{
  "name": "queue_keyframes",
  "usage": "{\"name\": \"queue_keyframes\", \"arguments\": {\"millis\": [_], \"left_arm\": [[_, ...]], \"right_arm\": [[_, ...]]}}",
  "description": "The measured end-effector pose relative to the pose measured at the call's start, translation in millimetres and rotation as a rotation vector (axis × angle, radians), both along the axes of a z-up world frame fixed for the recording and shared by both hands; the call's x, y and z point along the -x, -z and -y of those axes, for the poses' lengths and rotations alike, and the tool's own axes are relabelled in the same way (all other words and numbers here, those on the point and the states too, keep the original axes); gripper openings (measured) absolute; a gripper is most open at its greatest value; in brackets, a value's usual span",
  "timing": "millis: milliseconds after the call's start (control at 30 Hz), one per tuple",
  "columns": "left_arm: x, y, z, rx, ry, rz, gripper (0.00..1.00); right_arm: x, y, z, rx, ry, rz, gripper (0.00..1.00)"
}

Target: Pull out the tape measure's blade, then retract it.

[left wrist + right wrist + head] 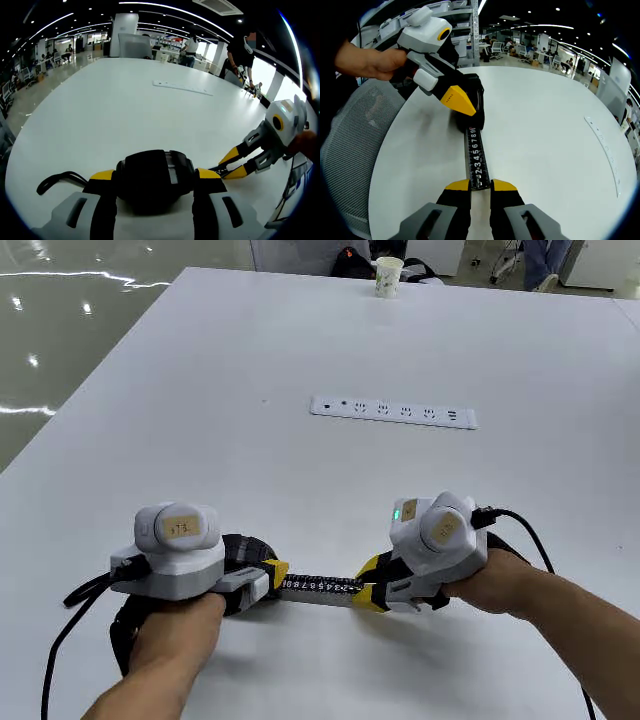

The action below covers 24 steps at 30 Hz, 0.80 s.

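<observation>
On the white table (330,350) lies a black tape measure case (152,175) with my left gripper (155,176) shut around it; the case (245,558) sits near the front edge. A short length of black blade (476,157) with white numbers runs out of the case (472,102) to my right gripper (481,186), which is shut on the blade's end. The blade (322,586) spans the small gap between the left gripper (262,578) and the right gripper (372,588). The right gripper's yellow fingertips (235,162) come in from the right of the left gripper view.
A white power strip (393,412) lies flat mid-table, beyond both grippers. A paper cup (388,276) stands at the far edge. Cables (70,615) trail off the grippers toward me. People and desks are far behind the table.
</observation>
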State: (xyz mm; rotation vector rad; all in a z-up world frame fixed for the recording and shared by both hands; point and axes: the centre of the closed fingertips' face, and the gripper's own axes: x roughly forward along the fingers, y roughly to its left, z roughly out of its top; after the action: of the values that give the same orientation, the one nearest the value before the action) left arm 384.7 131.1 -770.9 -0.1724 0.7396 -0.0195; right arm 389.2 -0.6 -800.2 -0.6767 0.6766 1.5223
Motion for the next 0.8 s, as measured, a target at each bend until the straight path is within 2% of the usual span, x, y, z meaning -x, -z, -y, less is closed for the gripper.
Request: {"name": "queue_keyframes", "arguments": {"millis": [800], "left_arm": [[-2.0, -0.9, -0.3, 0.012, 0.006, -0.001, 0.56]], "right_arm": [[1.9, -0.5, -23.4, -0.021, -0.015, -0.007, 0.10]]}}
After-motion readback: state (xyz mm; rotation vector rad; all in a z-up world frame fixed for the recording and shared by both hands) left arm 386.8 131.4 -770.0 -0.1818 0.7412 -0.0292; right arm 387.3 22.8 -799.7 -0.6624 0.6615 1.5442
